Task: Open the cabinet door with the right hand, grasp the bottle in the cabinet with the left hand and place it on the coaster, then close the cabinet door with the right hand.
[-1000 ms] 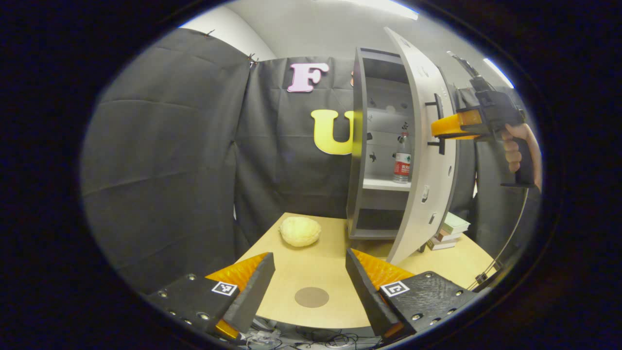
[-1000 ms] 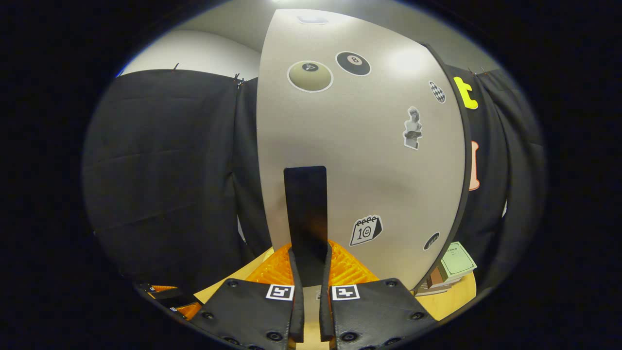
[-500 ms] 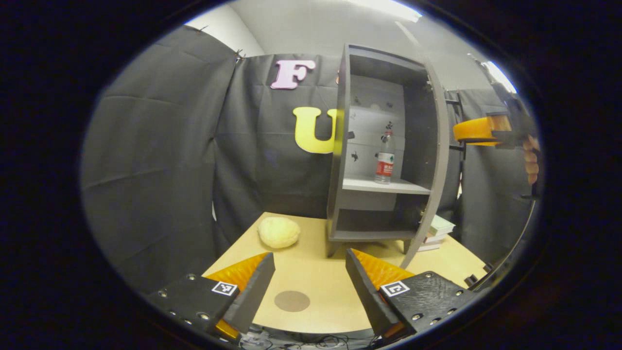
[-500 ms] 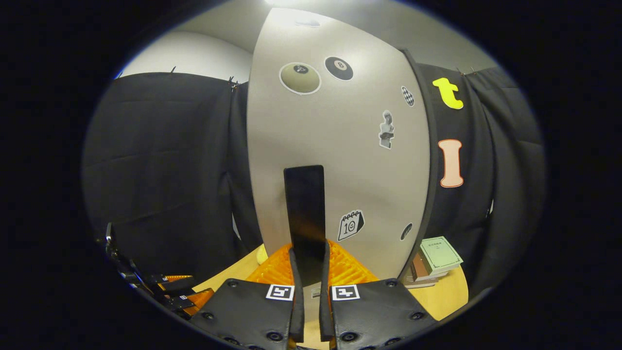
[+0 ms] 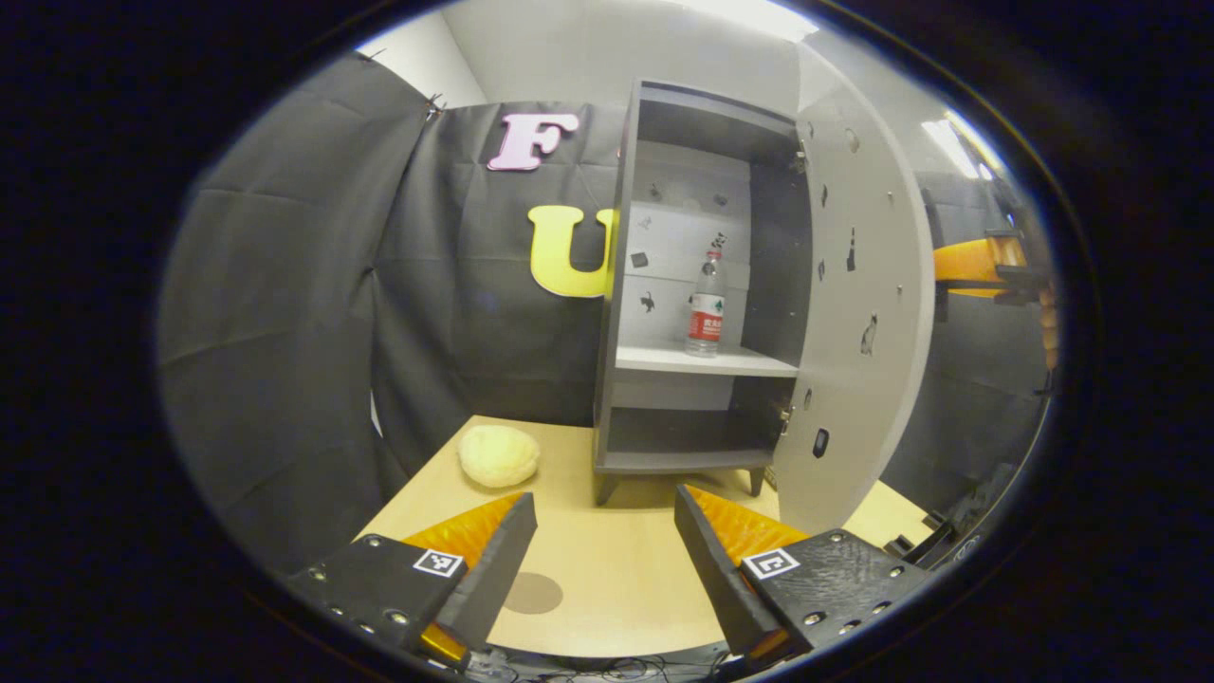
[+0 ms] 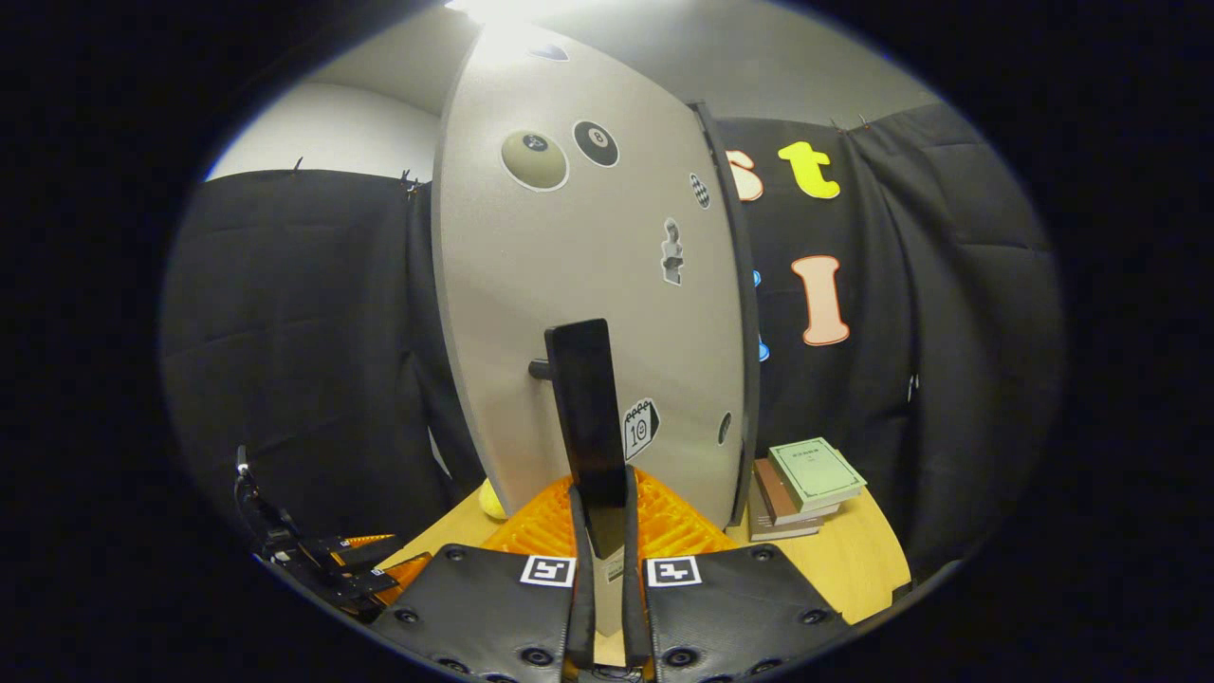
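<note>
The right gripper (image 6: 600,531) fingers are pinching the flat black door handle (image 6: 586,417); left gripper (image 5: 599,541) fingers are gaping empty. If released, the grey cabinet door (image 5: 858,313) may swing back, blocking the clear red-labelled plastic bottle (image 5: 705,308) ahead.

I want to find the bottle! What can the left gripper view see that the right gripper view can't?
Left gripper view alone: the bottle standing on the cabinet's upper shelf, the round coaster on the table near the open left tool, and a yellow sponge-like lump.
Right gripper view alone: the door's sticker-covered front, the right tool shut on the black door handle, and a stack of books.
Both: the open cabinet door, the wooden table and the black cloth wall.
</note>
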A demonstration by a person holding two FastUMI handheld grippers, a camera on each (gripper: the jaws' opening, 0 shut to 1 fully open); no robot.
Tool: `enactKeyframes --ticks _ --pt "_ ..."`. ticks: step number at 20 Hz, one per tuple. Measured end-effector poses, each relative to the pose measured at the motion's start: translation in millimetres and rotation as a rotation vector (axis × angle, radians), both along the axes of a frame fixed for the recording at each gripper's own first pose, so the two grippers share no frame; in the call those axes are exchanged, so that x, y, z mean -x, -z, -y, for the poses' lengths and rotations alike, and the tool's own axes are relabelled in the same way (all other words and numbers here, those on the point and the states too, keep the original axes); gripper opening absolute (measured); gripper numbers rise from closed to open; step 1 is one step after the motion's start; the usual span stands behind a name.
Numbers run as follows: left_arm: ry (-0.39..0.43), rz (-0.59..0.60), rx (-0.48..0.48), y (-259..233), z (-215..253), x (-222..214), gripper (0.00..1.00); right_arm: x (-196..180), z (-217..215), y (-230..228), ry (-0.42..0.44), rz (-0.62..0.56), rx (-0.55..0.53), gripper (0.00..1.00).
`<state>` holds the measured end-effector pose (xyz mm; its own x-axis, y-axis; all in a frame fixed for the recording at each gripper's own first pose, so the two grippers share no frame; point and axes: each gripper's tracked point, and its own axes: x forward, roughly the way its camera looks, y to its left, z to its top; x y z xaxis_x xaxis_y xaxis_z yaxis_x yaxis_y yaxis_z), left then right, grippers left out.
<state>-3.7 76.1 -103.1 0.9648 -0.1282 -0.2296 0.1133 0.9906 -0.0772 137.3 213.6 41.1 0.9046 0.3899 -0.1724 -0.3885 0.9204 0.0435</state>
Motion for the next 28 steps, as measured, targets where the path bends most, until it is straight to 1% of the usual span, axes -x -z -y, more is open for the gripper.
enactKeyframes --ticks 1,2,3,4,6,7,9,10,11,12,14,16,17,18,19,20,21,22,23,24,25,26,27,28 --pt "0.012 -0.002 0.006 -0.8 2.9 0.4 0.91 1.9 5.6 0.2 0.024 -0.011 -0.016 0.1" --pt "0.026 -0.004 0.012 -0.2 7.9 0.9 0.91 3.3 11.6 -0.4 0.044 -0.023 -0.038 0.13" --pt "0.04 -0.006 0.016 0.3 12.1 2.1 0.91 2.7 18.0 -0.4 0.064 -0.03 -0.056 0.1" --pt "0.053 -0.007 0.017 1.0 16.3 1.2 0.91 2.9 24.7 -1.4 0.089 -0.031 -0.071 0.13" --pt "0.075 -0.01 0.016 1.9 21.1 0.5 0.91 7.0 34.6 -1.3 0.146 -0.016 -0.075 0.13" --pt "0.085 -0.012 0.016 2.1 23.7 0.5 0.91 10.3 40.0 -2.4 0.172 -0.007 -0.061 0.13" --pt "0.103 -0.016 0.02 1.9 27.2 1.8 0.91 5.8 51.4 -3.8 0.224 0.021 -0.014 0.09" --pt "0.11 -0.018 0.023 3.6 29.3 1.0 0.89 2.5 55.4 -3.9 0.249 0.034 0.009 0.06" --pt "0.115 -0.021 0.025 3.6 30.2 0.5 0.91 1.1 59.2 -4.7 0.272 0.043 0.027 0.06" --pt "0.119 -0.024 0.027 3.8 31.2 1.1 0.89 0.9 62.7 -5.8 0.29 0.051 0.036 0.05" --pt "0.124 -0.031 0.03 4.0 32.8 2.7 0.89 1.9 63.5 -8.2 0.312 0.057 0.03 0.05" --pt "0.133 -0.04 0.039 3.7 34.6 4.9 0.89 2.2 57.6 -7.9 0.305 0.048 -0.009 0.06" --pt "0.138 -0.045 0.046 2.6 35.7 5.4 0.91 2.9 54.2 -7.7 0.301 0.041 -0.034 0.0" --pt "0.144 -0.047 0.053 1.7 37.2 7.1 0.91 4.6 51.1 -8.7 0.299 0.035 -0.053 0.08" --pt "0.148 -0.048 0.06 1.6 38.8 7.7 0.91 4.4 51.1 -7.9 0.307 0.029 -0.055 0.09" --pt "0.153 -0.047 0.064 0.3 40.1 7.6 0.94 6.7 53.0 -8.9 0.313 0.03 -0.042 0.05" --pt "0.156 -0.048 0.066 0.0 40.6 7.6 0.94 12.4 65.4 -9.7 0.336 0.037 -0.015 0.11" --pt "0.162 -0.051 0.066 0.2 40.9 8.2 0.89 19.0 77.6 -13.8 0.364 0.044 0.007 0.05" --pt "0.17 -0.05 0.066 -1.1 41.0 8.7 0.89 27.4 86.9 -17.6 0.382 0.04 0.01 0.1" --pt "0.18 -0.042 0.069 -4.2 42.0 8.1 0.89 34.8 94.5 -20.3 0.397 0.032 -0.004 0.09" --pt "0.19 -0.029 0.07 -7.2 43.0 6.3 0.91 38.9 104.8 -22.9 0.422 0.03 -0.02 0.08" --pt "0.2 -0.019 0.066 -8.6 43.7 3.5 0.89 42.3 118.3 -24.0 0.46 0.03 -0.026 0.0" --pt "0.208 -0.014 0.059 -10.2 43.5 2.6 0.89 43.2 132.7 -22.3 0.494 0.029 -0.027 0.07" --pt "0.216 -0.009 0.051 -12.1 43.8 1.7 0.89 42.9 145.5 -21.5 0.527 0.026 -0.031 0.05"
